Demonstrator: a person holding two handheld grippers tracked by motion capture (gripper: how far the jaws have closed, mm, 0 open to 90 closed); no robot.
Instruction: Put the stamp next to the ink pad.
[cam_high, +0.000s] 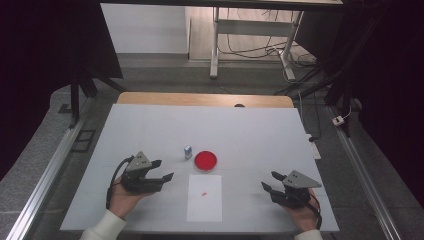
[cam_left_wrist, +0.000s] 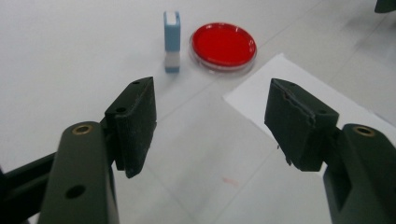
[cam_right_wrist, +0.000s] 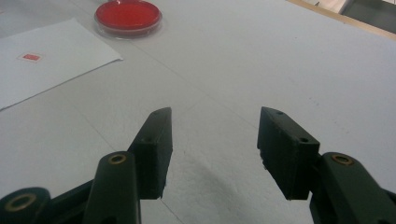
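The left gripper (cam_high: 163, 170) hovers low over the white surface (cam_high: 150, 130), its fingers (cam_left_wrist: 135, 121) spread wide with nothing between them, aimed toward the small blue-and-white stamp (cam_left_wrist: 172, 41) standing upright just beside the red ink dish (cam_left_wrist: 223, 45). That aim suggests the stamp is the thing to pick up. A paper sheet (cam_high: 205, 197) bearing 1 small red mark (cam_high: 205, 193) lies near the dish. The right gripper (cam_high: 271, 181) waits apart at the right, fingers (cam_right_wrist: 156, 149) partly open and empty.
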